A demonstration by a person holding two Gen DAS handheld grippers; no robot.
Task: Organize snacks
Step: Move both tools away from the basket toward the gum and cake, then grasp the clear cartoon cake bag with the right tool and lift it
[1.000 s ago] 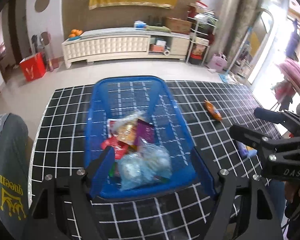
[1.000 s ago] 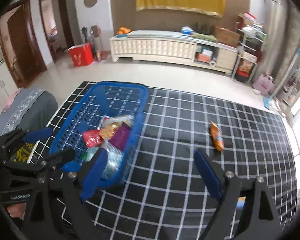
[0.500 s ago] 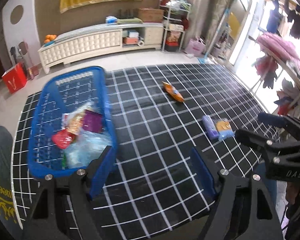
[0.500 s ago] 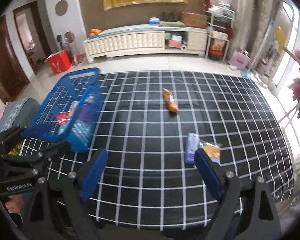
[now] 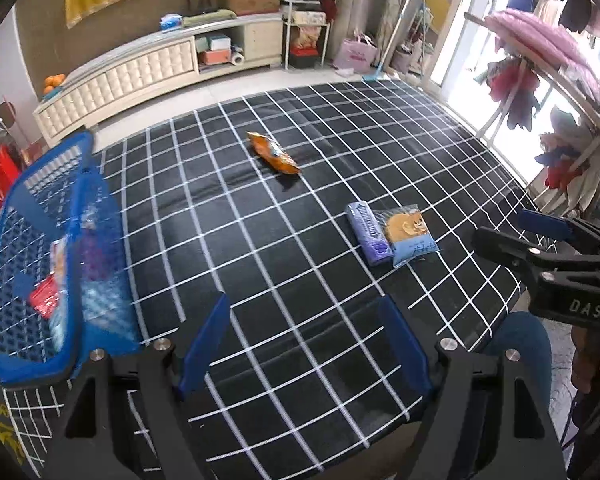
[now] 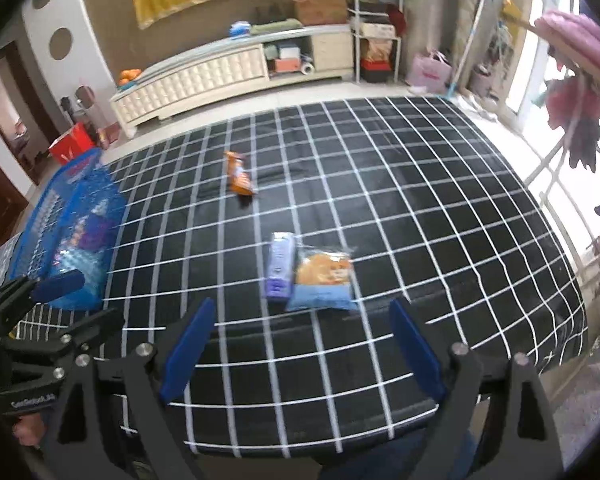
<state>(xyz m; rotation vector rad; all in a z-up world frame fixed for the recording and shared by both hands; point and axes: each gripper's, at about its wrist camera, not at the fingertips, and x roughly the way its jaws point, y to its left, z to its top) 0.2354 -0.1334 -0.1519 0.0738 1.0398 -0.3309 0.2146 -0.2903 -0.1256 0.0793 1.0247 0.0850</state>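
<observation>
A blue mesh basket [image 5: 40, 240] [image 6: 52, 216] with several snack packs stands at the left of the black grid-patterned table [image 5: 260, 240]. An orange snack pack [image 5: 274, 154] [image 6: 239, 174] lies mid-table. A purple pack [image 5: 369, 234] [image 6: 280, 266] and a light blue pack with a cookie picture [image 5: 410, 232] [image 6: 324, 276] lie side by side nearer the front. My left gripper [image 5: 304, 344] is open and empty above the front edge. My right gripper [image 6: 300, 348] is open and empty, just short of the two packs.
A white low cabinet [image 6: 228, 72] stands beyond the table. A red bag [image 6: 70, 146] sits on the floor at the left. Shelves [image 6: 376, 40] and a clothes rack [image 5: 548, 80] stand at the right. The table's right edge [image 6: 572, 280] drops off near the window.
Both grippers have swung right, away from the basket. The basket has slid to the left edge of both views and the purple and light blue packs have come into view near the right gripper.
</observation>
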